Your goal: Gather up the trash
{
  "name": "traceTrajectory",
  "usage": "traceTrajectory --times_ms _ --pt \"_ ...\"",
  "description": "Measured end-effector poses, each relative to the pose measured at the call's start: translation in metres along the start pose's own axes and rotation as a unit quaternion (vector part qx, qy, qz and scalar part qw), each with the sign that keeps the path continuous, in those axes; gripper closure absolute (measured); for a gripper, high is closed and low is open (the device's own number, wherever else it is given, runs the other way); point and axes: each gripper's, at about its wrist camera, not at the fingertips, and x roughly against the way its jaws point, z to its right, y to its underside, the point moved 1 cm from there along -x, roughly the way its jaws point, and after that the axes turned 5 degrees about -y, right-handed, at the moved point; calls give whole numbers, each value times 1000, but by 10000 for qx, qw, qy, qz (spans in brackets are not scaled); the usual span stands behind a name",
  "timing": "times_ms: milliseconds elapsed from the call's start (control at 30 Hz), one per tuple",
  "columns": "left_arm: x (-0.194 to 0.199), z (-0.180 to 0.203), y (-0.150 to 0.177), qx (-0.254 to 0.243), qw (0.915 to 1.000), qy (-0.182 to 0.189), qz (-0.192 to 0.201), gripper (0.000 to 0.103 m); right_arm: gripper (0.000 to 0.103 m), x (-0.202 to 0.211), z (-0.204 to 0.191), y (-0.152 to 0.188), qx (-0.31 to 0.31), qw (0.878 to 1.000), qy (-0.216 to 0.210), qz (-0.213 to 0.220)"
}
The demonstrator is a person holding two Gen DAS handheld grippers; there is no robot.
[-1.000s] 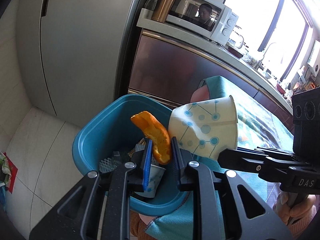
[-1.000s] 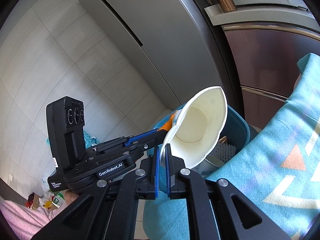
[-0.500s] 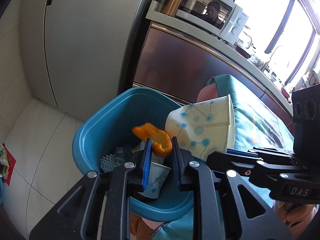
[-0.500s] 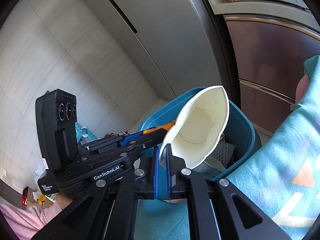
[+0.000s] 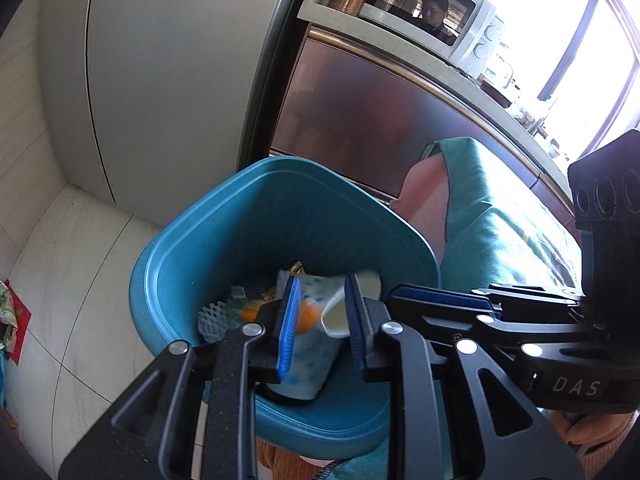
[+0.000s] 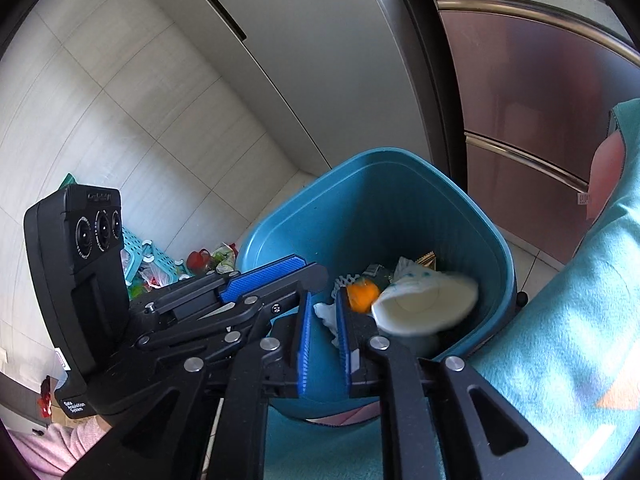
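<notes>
the left gripper hangs over the blue bin, its jaws parted and just having widened, with nothing pinched between the blue pads. the orange peel it let go shows in the gap between the fingers but lies down in the bin, free of them. the right gripper is released too, its jaws having just been opening and only a narrow gap between them, empty. the paper cup is blurred and on its side inside the bin, at about 3 o'clock from the right fingertips and clear of them, its mouth turned toward the camera. the peel sits just at 9 o'clock of the cup, next to a scrap of white foam net. the bin stands on the tiled floor against a teal cloth at its 4 o'clock, with a grey fridge behind at 11 o'clock. a microwave rests on the counter at 1 o'clock.
</notes>
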Motion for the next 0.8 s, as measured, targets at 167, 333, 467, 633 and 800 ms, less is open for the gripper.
traceTrajectory --times_ms 167,333,467,633,800 --pt "6 -4 2 30 10000 14 81 70 87 9 1 3 -69 9998 -93 163" --pt "26 -2 6 -65 9994 104 314 54 61 33 0 20 -41 9987 -86 499" --pt "52 8 10 -311 9973 247 621 37 37 62 6 39 -41 9958 15 909" --pt "89 28 22 -700 9906 308 1135 12 28 105 7 65 -117 9876 236 1550" --pt "113 50 36 -812 9845 267 1529 6 13 147 1 98 -40 9673 1156 2259"
